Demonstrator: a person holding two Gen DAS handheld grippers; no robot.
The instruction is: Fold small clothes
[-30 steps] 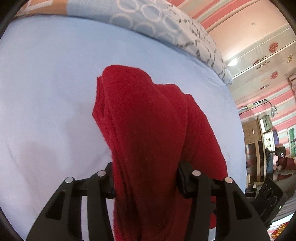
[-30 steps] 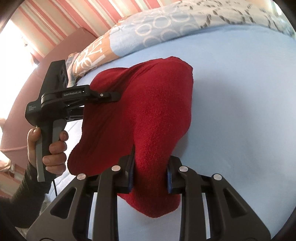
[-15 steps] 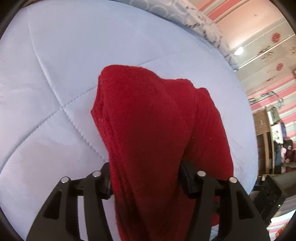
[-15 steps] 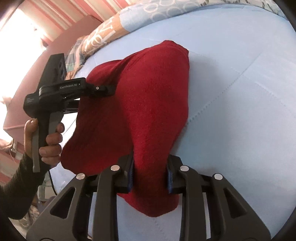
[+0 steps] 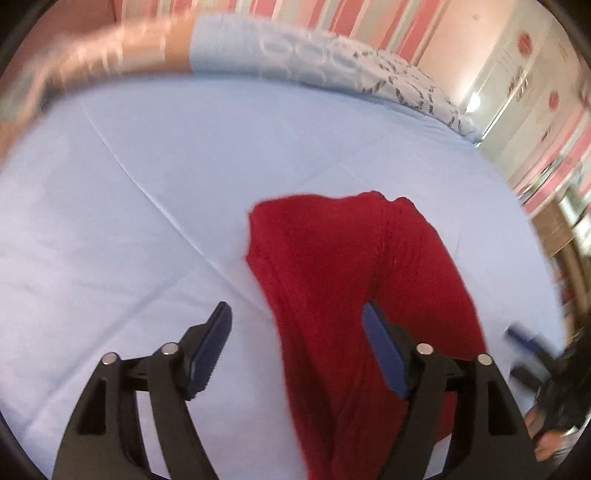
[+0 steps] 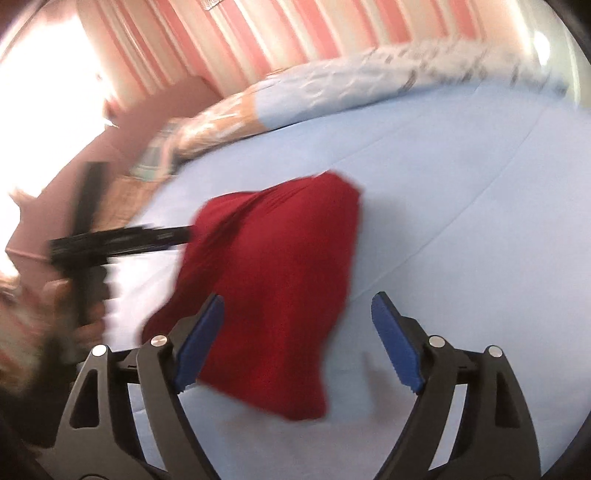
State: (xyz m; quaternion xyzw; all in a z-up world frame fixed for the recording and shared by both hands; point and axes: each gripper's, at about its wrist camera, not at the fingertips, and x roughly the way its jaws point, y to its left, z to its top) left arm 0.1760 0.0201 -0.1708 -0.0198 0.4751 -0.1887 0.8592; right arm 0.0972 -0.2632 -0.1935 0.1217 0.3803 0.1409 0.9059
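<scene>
1. Left gripper (image 5: pixel 295 339): jaws spread wide, blue pads (image 5: pixel 207 354) exposed; one second ago and half a second ago both pads were clamped on the red cloth; grip now released.
2. Right gripper (image 6: pixel 295 332): jaws likewise parted, blue pads (image 6: pixel 397 350) bare; in both earlier frames they pinched the near edge of the cloth; that hold has been let go.
3. Red knitted garment (image 5: pixel 354 295): lies folded on the light blue bed sheet (image 5: pixel 147 184); in the left wrist view it runs from mid-frame toward the near edge, passing between the left fingers and lying against the right-hand pad, well apart from the left-hand pad.
4. Same garment in the right wrist view (image 6: pixel 273 288): a compact folded heap on the sheet (image 6: pixel 461 221), its near-left portion behind the left-hand pad; earlier it hung raised between the two tools, now it rests on the bed.
5. Left tool seen from the right wrist (image 6: pixel 122 236): its black body reaches in from the left, tip at the far-left edge of the garment; contact cannot be confirmed owing to motion blur.
6. Patterned quilt (image 5: pixel 332 55): lies along the far side of the bed; striped pink wall (image 6: pixel 258 33) behind it.
7. Both views are blurred.
</scene>
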